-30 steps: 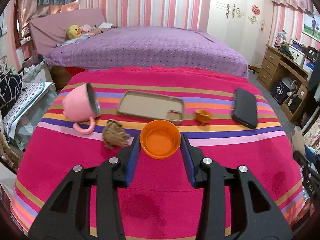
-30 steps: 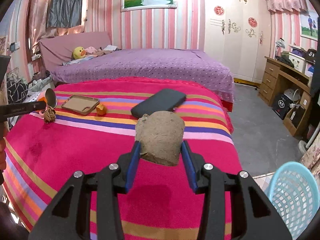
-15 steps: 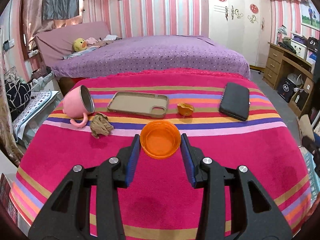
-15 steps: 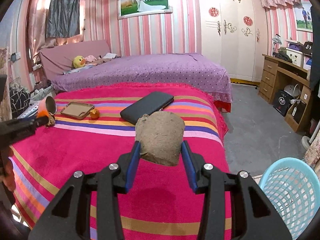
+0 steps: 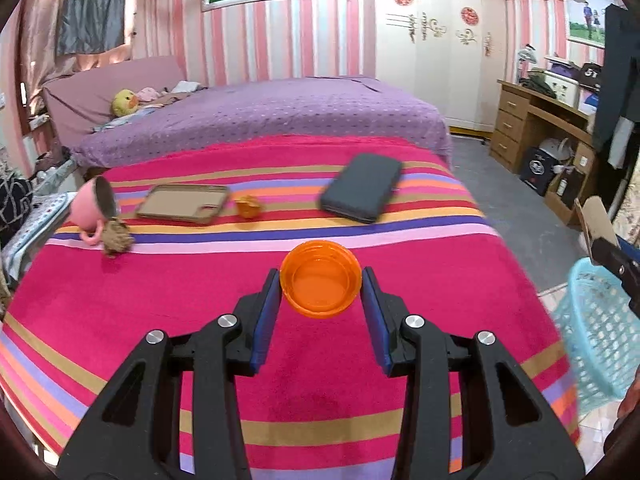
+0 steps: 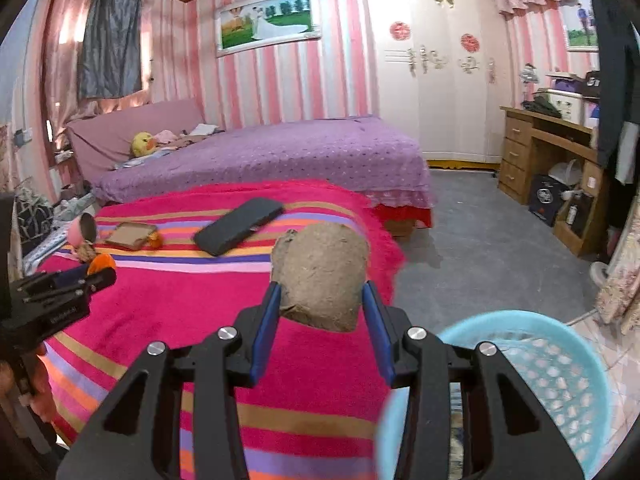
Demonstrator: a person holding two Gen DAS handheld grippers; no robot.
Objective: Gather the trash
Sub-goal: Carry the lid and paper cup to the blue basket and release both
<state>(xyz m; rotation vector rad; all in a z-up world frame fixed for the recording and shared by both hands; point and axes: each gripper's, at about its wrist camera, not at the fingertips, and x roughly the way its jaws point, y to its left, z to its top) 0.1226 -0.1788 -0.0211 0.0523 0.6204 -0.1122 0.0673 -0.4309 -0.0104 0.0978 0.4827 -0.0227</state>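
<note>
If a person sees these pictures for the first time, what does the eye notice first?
Probably the orange cup held between the left gripper's jaws, bright above the striped pink blanket. Next, the brown paper wad in the right gripper, near the blue basket on the floor at lower right.

Glossy translucent plastic cup [image 5: 319, 288], rough matt paper wad [image 6: 322, 277], fuzzy striped blanket [image 5: 200, 296]

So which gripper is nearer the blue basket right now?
Right. The right gripper, shut on brown paper, is beside the basket rim. The left gripper, shut on an orange cup, is over the bed, the basket off to its right.
</note>
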